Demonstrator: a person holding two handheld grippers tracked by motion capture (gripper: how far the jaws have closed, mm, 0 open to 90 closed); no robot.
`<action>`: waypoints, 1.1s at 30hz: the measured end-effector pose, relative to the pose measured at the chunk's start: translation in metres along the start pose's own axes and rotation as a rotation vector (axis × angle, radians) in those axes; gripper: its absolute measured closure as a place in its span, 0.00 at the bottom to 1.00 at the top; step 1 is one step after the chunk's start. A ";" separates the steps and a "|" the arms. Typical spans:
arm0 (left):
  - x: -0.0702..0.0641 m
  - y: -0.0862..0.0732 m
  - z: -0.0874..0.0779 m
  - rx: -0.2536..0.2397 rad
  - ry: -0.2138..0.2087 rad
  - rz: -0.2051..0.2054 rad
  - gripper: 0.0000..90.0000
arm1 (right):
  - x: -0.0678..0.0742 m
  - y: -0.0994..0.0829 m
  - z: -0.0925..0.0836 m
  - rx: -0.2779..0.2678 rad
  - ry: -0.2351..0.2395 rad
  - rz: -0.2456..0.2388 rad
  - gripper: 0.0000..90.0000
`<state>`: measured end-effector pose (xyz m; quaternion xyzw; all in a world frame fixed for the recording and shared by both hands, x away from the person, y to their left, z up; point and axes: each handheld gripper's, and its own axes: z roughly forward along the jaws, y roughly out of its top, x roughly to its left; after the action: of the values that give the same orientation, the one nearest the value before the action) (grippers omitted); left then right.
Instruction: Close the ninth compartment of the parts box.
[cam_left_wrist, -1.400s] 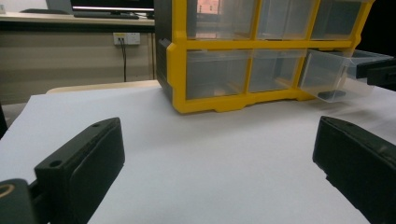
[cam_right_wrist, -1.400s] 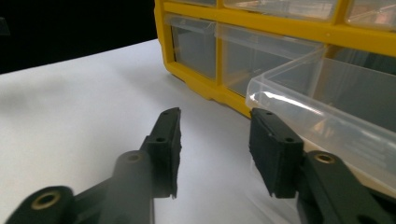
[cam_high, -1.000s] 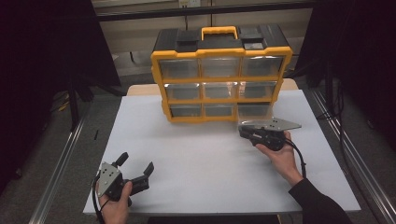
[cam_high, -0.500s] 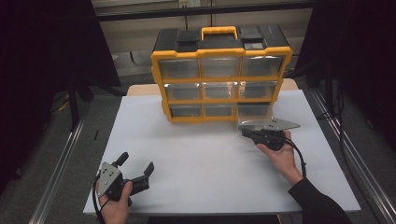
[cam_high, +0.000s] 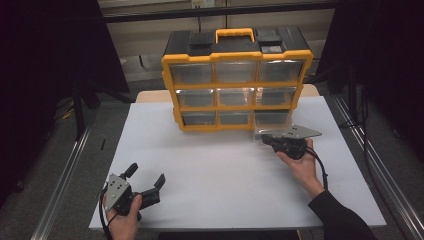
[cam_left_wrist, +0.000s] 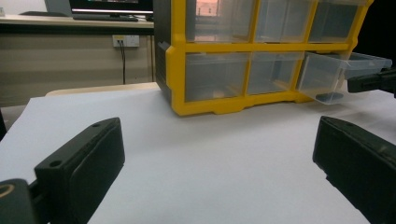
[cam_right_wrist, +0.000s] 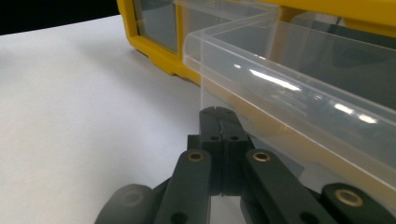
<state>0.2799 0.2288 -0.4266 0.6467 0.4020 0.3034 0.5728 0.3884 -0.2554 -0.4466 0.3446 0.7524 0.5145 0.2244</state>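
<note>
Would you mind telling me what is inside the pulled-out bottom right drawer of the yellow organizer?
In the left gripper view, the clear drawer shows one small dark item lying on its floor near the front. The drawer's rear stays inside the yellow organizer, so its contents there are hidden.

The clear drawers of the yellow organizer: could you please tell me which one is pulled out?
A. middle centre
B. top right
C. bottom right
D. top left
C: in the left gripper view the bottom right drawer juts forward from the yellow organizer, while the other drawers sit flush in the frame.
</note>
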 end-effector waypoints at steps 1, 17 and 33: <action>0.000 0.000 0.000 0.000 0.001 0.000 0.03 | -0.001 0.000 0.000 -0.004 -0.001 0.000 1.00; 0.002 -0.001 0.000 0.010 0.007 0.001 0.03 | -0.003 0.000 -0.002 -0.028 -0.020 -0.008 1.00; 0.002 0.000 -0.001 -0.001 0.004 0.002 0.03 | -0.006 -0.002 -0.002 -0.042 -0.041 -0.020 1.00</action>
<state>0.2800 0.2307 -0.4264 0.6463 0.4025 0.3053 0.5719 0.3906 -0.2610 -0.4476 0.3427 0.7401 0.5210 0.2520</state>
